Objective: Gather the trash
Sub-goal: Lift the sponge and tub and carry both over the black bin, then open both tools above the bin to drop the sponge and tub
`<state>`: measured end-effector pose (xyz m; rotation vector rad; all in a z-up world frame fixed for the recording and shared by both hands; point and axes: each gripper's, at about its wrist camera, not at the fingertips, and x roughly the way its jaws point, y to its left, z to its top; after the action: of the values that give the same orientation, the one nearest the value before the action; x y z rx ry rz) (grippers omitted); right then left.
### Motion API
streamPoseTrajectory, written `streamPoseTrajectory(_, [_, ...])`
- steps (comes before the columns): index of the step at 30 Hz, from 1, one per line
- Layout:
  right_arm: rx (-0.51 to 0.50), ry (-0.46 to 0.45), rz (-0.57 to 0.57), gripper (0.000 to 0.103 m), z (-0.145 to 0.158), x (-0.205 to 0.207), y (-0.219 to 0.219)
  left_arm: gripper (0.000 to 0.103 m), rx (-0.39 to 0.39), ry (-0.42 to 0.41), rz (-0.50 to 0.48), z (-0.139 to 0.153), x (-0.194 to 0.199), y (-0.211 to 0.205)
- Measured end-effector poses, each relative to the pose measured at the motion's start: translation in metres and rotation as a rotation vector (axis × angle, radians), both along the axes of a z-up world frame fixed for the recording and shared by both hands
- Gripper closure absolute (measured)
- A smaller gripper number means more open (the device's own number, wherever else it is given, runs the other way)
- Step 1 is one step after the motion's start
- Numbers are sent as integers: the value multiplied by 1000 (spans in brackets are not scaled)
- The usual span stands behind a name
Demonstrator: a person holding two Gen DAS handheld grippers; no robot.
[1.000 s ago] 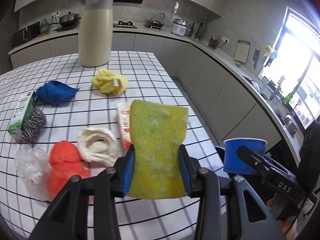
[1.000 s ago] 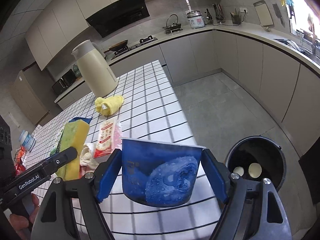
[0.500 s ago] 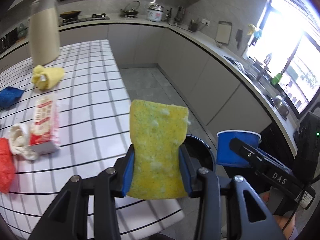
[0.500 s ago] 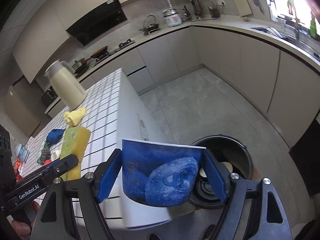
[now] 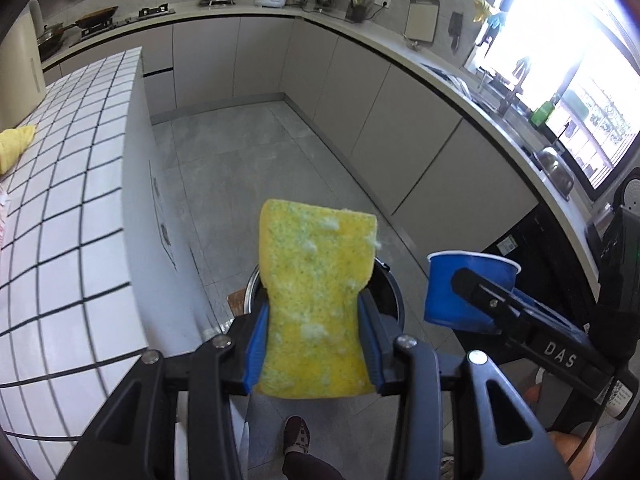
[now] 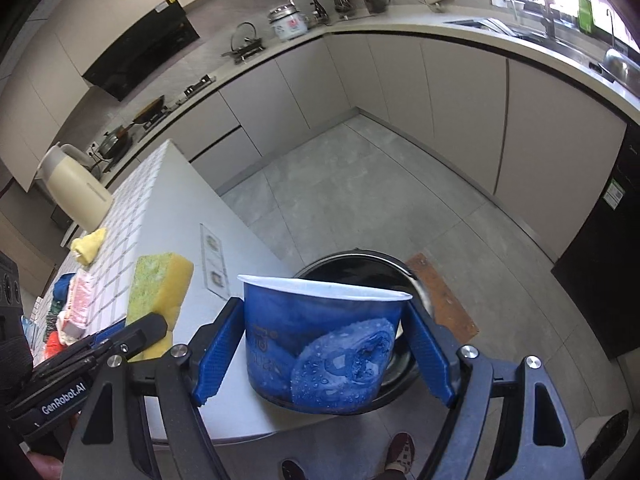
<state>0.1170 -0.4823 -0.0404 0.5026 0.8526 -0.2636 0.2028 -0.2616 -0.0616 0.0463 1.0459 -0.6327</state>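
Observation:
My left gripper (image 5: 314, 340) is shut on a yellow sponge (image 5: 316, 292) and holds it upright over the round black trash bin (image 5: 394, 294) on the floor. My right gripper (image 6: 324, 354) is shut on a blue paper cup (image 6: 324, 344), held above the same bin (image 6: 360, 262). The cup also shows in the left wrist view (image 5: 460, 288), to the right of the sponge. The sponge shows in the right wrist view (image 6: 160, 292), to the left of the cup.
The white tiled island (image 5: 60, 208) stands at the left, with a yellow rag (image 5: 14, 144), a cream jug (image 6: 74, 192) and several pieces of trash (image 6: 76, 304) on it. Grey floor lies ahead. Cabinets line the back and right. My feet (image 5: 296, 434) are below.
Both grippers have swung right, away from the island top, and now hang over the bin with the sponge and the cup still held.

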Motion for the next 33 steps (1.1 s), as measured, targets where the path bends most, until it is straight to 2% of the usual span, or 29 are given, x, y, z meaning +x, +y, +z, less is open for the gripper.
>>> streamPoseTrajectory(14, [38,74,75,22,-63,45,-40,59,85,112,81,-70,7,-29])
streamPoseTrajectory(21, [80,122,122,21,-97,68,-48,41,139,192,137,-107,16,-35])
streamPoseTrajectory(25, [95,142,121,21,-108,70,-52,33,146,171,163,-102,16,-32])
streamPoseTrajectory(29, [89,129,118,20,-105,70,-51,33,149,116,147,-90,10,-34])
streamPoseTrajectory(33, [73,124,108,20,-100,68,-49,33,160,104,147,-83,6,-31])
